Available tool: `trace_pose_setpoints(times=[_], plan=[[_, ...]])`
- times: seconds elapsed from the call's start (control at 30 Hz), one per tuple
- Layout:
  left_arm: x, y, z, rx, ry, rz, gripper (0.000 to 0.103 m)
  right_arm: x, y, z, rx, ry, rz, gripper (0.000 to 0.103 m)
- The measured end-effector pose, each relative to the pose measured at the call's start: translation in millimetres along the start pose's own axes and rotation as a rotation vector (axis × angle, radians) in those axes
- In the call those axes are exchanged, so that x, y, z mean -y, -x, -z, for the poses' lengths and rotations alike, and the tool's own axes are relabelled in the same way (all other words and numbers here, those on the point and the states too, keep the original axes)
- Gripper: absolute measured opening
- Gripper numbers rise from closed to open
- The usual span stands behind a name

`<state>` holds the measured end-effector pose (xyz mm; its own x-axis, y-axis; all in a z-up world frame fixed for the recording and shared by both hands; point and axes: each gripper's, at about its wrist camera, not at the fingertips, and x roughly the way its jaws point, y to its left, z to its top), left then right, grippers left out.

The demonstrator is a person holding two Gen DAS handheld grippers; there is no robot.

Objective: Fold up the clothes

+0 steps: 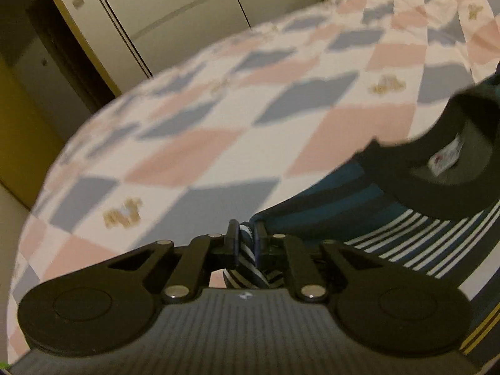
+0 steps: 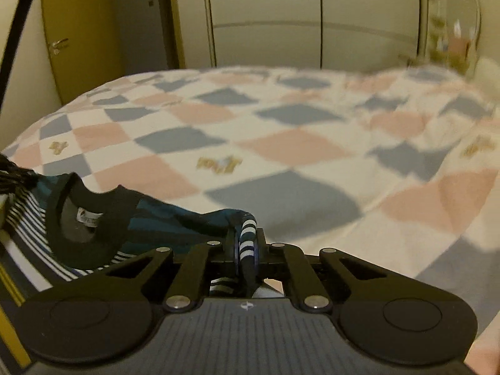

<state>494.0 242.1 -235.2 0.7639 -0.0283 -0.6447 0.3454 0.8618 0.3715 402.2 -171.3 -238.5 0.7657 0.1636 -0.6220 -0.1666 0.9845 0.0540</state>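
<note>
Both grippers are clamped on the same garment, a striped shirt [image 1: 359, 218] in teal, dark blue and white with a black neckband.

Left gripper [image 1: 247, 243]: its jaws are closed on a bunched fold of the striped fabric, which is pinched between the two pads and hangs out beneath them. From this grip the shirt runs off to the right, and the black collar [image 1: 437, 175] with a small white label [image 1: 445, 156] inside sits well to the right of the jaws.

Right gripper [image 2: 247, 247]: its jaws are likewise pressed together on a rolled edge of the shirt [image 2: 175, 222], the white-and-dark stripes showing between the pads. Here the garment extends to the left, with the collar [image 2: 81, 218] and its label [image 2: 89, 217] lying left of the jaws.

The shirt lies at the near edge of a bed covered by a quilt [image 1: 218, 131] patterned in pink, grey-blue and white diamonds with small gold motifs. The cloth between the two grips appears stretched across the quilt; whether it rests fully on it cannot be told.

Beyond the bed stand pale wardrobe doors [image 2: 312, 22] and a yellowish door [image 2: 78, 31] with a handle, at the left. Both views are somewhat blurred.
</note>
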Motion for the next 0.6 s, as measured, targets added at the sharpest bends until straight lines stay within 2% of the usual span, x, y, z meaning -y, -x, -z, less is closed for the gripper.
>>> trace_pose_setpoints(times=[0.13,0.33,0.37,0.43,0.47,0.53,0.57,0.6], plan=[[-15,6,-24,0.05,0.053,-0.021,0.009,-3,4,-17,0.069,0.038,0.054,0.006],[-31,-15,-72,0.129,0.082,-0.077,0.009,4,-6,-60,0.159,0.017,0.133,0.006],[-33,-23,-80,0.127,0.088,-0.076,0.01,8,-12,-69,0.171,-0.004,0.145,0.006],[-27,-56,-86,0.046,0.075,-0.068,0.016,17,-33,-83,0.151,-0.065,0.152,0.009],[-22,-72,-85,-0.001,0.058,-0.062,0.018,20,-52,-85,0.092,-0.102,0.144,0.012],[-11,-97,-72,-0.08,0.024,-0.099,0.021,25,-84,-86,-0.014,-0.152,0.149,0.041],[-14,-102,-65,-0.103,0.041,-0.104,0.024,23,-92,-82,-0.046,-0.142,0.185,0.047],[-18,-104,-58,-0.123,0.073,-0.099,0.032,21,-100,-77,-0.079,-0.131,0.22,0.057]])
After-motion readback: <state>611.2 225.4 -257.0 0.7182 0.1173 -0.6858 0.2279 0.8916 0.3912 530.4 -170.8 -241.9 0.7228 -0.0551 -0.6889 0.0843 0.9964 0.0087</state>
